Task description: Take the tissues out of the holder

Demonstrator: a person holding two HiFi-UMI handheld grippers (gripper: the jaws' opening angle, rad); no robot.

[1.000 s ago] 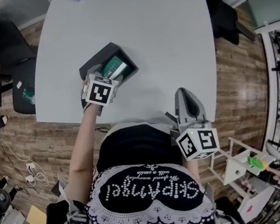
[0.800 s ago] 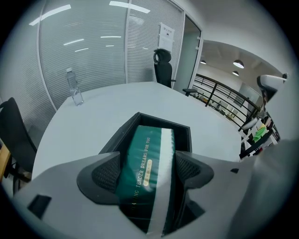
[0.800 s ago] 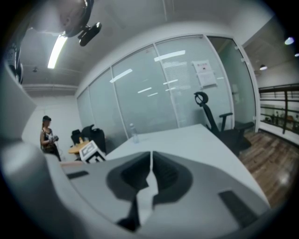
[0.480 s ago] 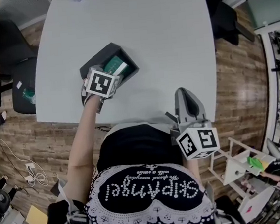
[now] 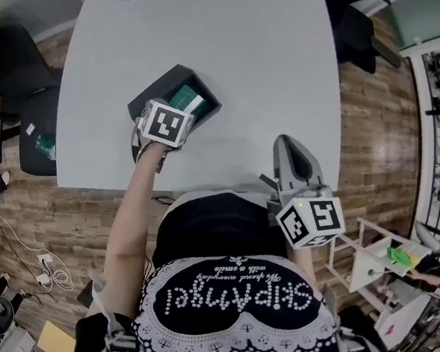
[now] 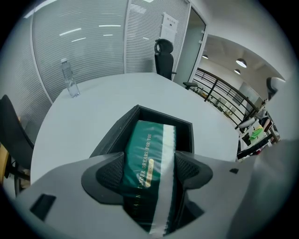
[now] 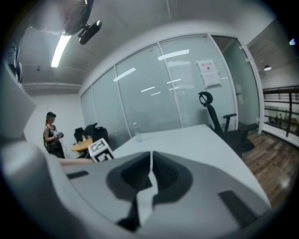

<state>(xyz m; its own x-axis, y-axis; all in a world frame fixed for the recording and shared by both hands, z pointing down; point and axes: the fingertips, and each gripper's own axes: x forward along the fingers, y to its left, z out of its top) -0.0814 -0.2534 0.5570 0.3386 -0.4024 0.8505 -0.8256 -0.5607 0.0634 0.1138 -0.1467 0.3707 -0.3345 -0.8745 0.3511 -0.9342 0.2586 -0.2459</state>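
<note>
Shift: left tongs (image 6: 149,168) have edged forward over the black holder (image 6: 114,135).
Grip: pinching the green tissue pack (image 6: 145,140), which still sits in the holder.
Right tongs (image 7: 150,175): pressed together, empty, idle.
Meaning: lift-out looks next.

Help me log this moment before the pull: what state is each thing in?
left gripper: shut on the tissue pack's sides.
tissue pack: gripped, lying inside the holder.
holder: open-topped, on the table, not yet emptied.
right gripper: shut, empty.
water bottle: upright at the table's far side.
</note>
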